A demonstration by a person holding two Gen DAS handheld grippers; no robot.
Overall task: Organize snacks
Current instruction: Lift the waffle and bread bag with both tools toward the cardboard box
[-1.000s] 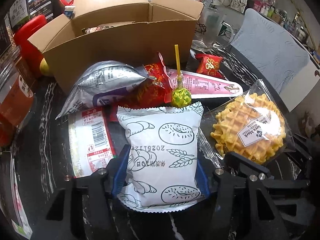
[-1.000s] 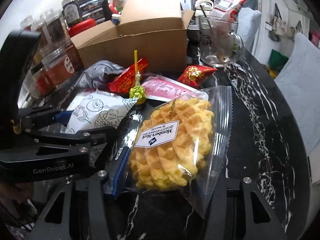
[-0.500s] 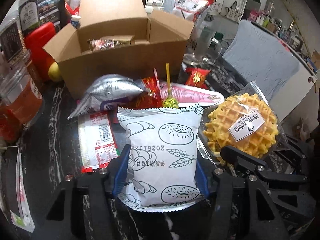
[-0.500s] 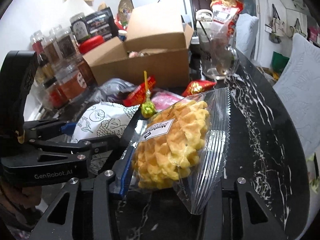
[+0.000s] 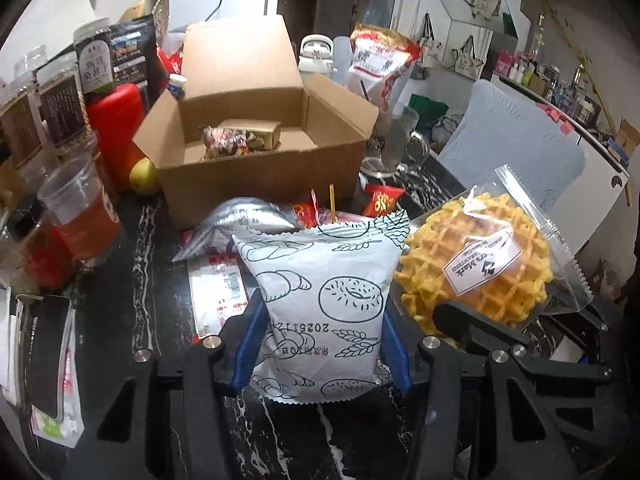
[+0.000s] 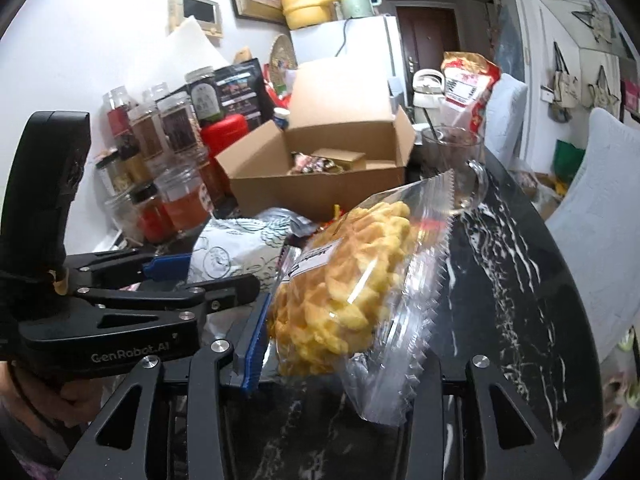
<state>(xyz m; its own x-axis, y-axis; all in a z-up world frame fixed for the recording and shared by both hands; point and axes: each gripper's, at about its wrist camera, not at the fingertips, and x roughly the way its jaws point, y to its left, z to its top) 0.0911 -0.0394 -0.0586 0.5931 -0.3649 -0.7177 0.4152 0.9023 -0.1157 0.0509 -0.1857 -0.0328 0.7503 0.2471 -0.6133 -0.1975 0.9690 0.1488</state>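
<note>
The left gripper (image 5: 323, 344) points down at a slant toward the dark marbled worktop (image 5: 120, 280), and its jaws are closing with the white bread packet (image 5: 324, 304) clamped between the blue pads, the packet standing upright and lifted clear of the snacks below. Just to its right, the right gripper (image 6: 340, 356) is tilted the same way; its jaws are closing too, pressed on the clear waffle bag (image 6: 360, 276), which leans up and to the right, its crimped edge hanging free. A hand (image 6: 76, 404) grips the left gripper's handle at the lower left of the right wrist view. Behind both packets, toward the worktop's far edge, sits an open cardboard box (image 5: 260, 160) with its flaps raised; inside lie a small tan carton (image 5: 250, 130) and a heap of wrapped sweets (image 5: 226, 144). Between the box and the held packets lie a silver pouch (image 5: 240, 220), a red wrapper (image 5: 382, 198) and a lollipop stick (image 5: 331, 200). Along the left edge stand plastic jars (image 5: 80, 216), one holding an orange-red filling, and a red canister (image 5: 116, 128). A glass mug (image 5: 396, 148) stands right of the box.
</note>
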